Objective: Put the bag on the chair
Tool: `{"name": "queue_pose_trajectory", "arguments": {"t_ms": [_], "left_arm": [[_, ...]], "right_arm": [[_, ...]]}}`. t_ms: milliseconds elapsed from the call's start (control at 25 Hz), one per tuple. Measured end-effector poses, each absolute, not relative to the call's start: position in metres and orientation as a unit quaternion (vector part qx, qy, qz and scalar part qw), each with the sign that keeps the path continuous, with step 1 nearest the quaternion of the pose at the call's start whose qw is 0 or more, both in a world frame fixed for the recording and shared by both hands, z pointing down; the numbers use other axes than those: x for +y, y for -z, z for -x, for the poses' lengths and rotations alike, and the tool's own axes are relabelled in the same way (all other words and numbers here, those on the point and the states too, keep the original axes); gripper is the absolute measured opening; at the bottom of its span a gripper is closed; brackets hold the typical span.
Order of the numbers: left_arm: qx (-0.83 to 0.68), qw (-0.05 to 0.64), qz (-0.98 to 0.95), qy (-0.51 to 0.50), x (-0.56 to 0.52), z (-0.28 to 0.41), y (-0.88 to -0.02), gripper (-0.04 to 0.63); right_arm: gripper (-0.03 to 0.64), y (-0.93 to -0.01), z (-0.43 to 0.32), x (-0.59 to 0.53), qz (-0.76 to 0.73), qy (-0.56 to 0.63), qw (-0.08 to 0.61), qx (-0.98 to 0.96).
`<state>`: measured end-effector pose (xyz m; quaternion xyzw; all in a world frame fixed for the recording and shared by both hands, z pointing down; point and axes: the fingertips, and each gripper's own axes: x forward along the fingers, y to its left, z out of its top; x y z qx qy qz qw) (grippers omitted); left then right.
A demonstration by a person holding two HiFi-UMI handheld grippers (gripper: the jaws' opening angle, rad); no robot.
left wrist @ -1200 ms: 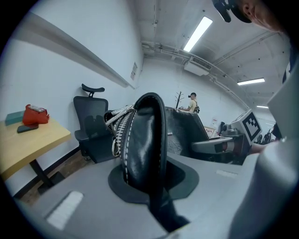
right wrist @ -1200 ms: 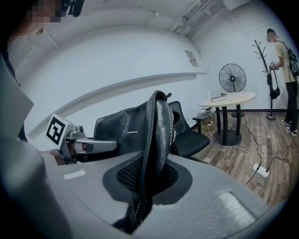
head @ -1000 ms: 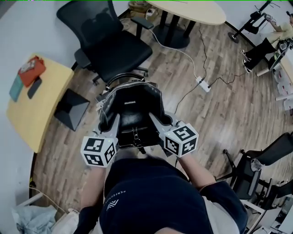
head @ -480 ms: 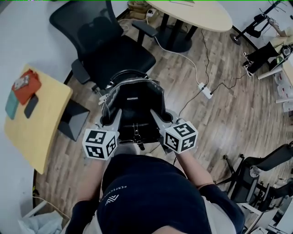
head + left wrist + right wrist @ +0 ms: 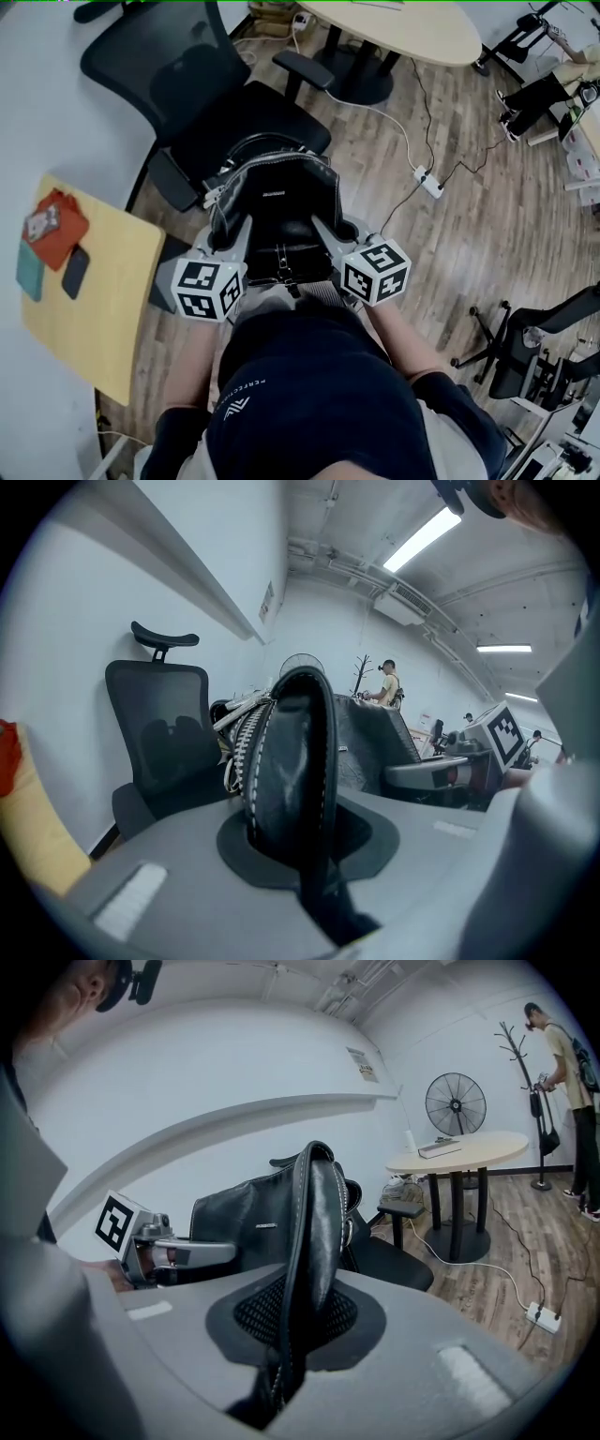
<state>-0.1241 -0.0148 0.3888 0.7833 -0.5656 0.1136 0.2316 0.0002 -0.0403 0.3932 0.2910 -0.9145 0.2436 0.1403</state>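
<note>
A black leather bag point(image 5: 281, 211) hangs between my two grippers, in the air just in front of the black office chair point(image 5: 234, 117). My left gripper point(image 5: 232, 246) is shut on the bag's left edge point(image 5: 286, 761). My right gripper point(image 5: 326, 239) is shut on its right edge point(image 5: 309, 1232). The bag's far end overlaps the front of the chair's seat in the head view. The chair's backrest point(image 5: 164, 724) and headrest show in the left gripper view; its seat and armrest point(image 5: 398, 1241) show in the right gripper view.
A yellow side table point(image 5: 89, 300) with a red item and a phone stands at the left. A round table point(image 5: 412, 28) on a black pedestal is behind the chair. A power strip and cables point(image 5: 427, 178) lie on the wood floor at the right. Another chair point(image 5: 544, 347) is at the far right.
The bag and both grippers have moved forward towards the chair; the chair's seat now lies under the bag's far end. Both grips are unchanged.
</note>
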Motion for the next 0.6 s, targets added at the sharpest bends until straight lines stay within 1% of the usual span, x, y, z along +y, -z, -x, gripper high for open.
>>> {"name": "queue_pose_trajectory", "arguments": {"t_ms": [240,600], "left_arm": [[-0.56,0.237,-0.785,-0.115,-0.054,0.138,-0.394,0.061],[-0.57,0.245,-0.772,-0.137,-0.126,0.155,-0.424,0.063]], "right_arm": [[0.031,-0.397,0.013,-0.078,-0.295,-0.249,0.148,-0.91],[0.031,-0.43,0.031,-0.15,-0.29,-0.267,0.152,-0.906]]}}
